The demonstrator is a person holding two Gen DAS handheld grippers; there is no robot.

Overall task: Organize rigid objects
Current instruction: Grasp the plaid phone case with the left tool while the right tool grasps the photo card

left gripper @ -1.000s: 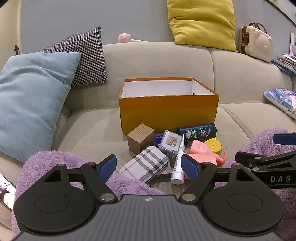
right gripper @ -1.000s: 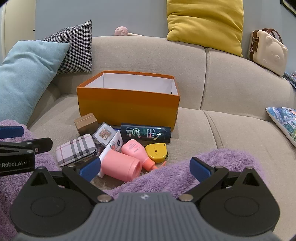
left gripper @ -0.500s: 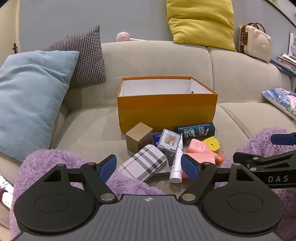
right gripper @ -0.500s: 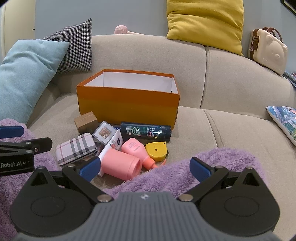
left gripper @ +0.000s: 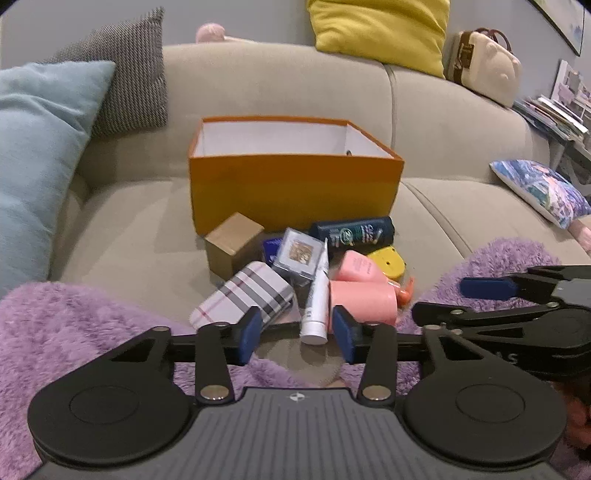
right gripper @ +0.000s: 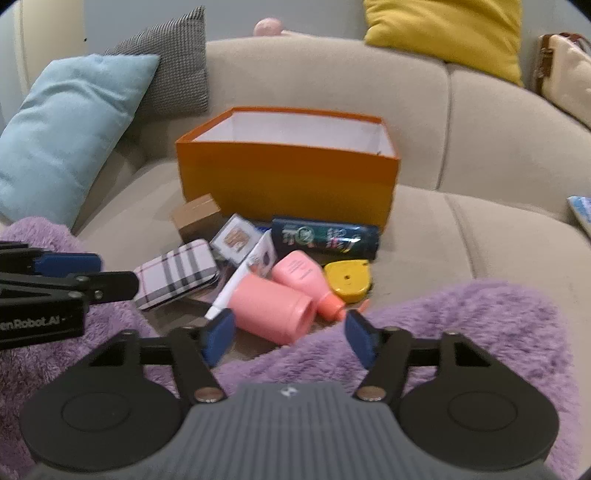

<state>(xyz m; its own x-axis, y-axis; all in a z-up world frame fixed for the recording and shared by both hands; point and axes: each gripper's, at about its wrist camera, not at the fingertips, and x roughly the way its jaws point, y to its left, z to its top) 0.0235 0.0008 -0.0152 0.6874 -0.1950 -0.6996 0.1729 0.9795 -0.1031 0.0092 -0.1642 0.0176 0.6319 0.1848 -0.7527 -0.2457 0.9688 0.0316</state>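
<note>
An open orange box (left gripper: 295, 192) (right gripper: 284, 181) stands on the sofa seat. In front of it lies a pile: brown cube (left gripper: 232, 243), plaid case (left gripper: 243, 299) (right gripper: 177, 273), small clear box (left gripper: 299, 251), white tube (left gripper: 317, 299), pink cup (left gripper: 364, 301) (right gripper: 273, 308), pink bottle (right gripper: 306, 277), yellow tape measure (right gripper: 347, 278), dark shampoo bottle (left gripper: 352, 230) (right gripper: 325, 238). My left gripper (left gripper: 298, 330) is open and empty just short of the white tube. My right gripper (right gripper: 286, 336) is open and empty just short of the pink cup.
A purple fluffy blanket (right gripper: 443, 332) (left gripper: 74, 325) lies in front of the pile. A blue cushion (left gripper: 33, 155) and a houndstooth cushion (left gripper: 125, 81) sit at left, a yellow cushion (left gripper: 380, 29) and a cream bag (left gripper: 484, 66) on the backrest. A patterned pillow (left gripper: 543, 192) is at right.
Both grippers have moved forward toward the pile and their fingers have narrowed from wide open. The objects have not moved.
</note>
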